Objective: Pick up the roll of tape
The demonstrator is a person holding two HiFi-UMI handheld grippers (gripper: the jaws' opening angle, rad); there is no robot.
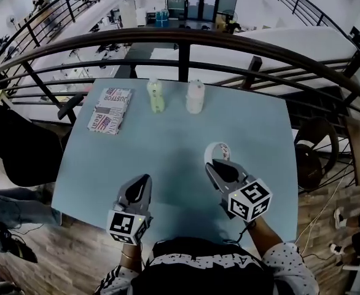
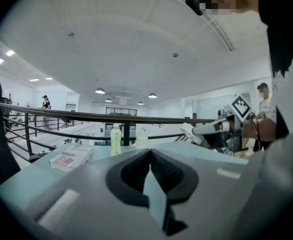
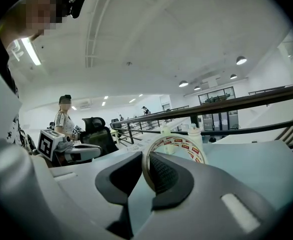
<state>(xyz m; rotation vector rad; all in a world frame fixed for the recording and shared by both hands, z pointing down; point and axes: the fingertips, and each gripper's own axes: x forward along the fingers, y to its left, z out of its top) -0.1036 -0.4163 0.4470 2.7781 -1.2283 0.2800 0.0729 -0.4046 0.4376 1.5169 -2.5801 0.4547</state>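
The roll of tape (image 1: 218,152), white with red print, stands on edge between the fingers of my right gripper (image 1: 220,166), which is shut on its wall. In the right gripper view one finger sits inside the ring of the roll of tape (image 3: 182,146) and the other outside it, at the right gripper (image 3: 146,168). The roll hangs a little above the pale blue table (image 1: 168,158). My left gripper (image 1: 139,191) is over the table's near left part, shut with nothing in it; its jaws meet in the left gripper view (image 2: 150,157). The right gripper (image 2: 220,127) shows there at the right.
A green bottle (image 1: 156,95) and a white bottle (image 1: 195,96) stand near the table's far edge, with a printed box (image 1: 110,109) to their left. A dark railing (image 1: 186,39) runs behind the table. A black chair (image 1: 17,143) is at the left.
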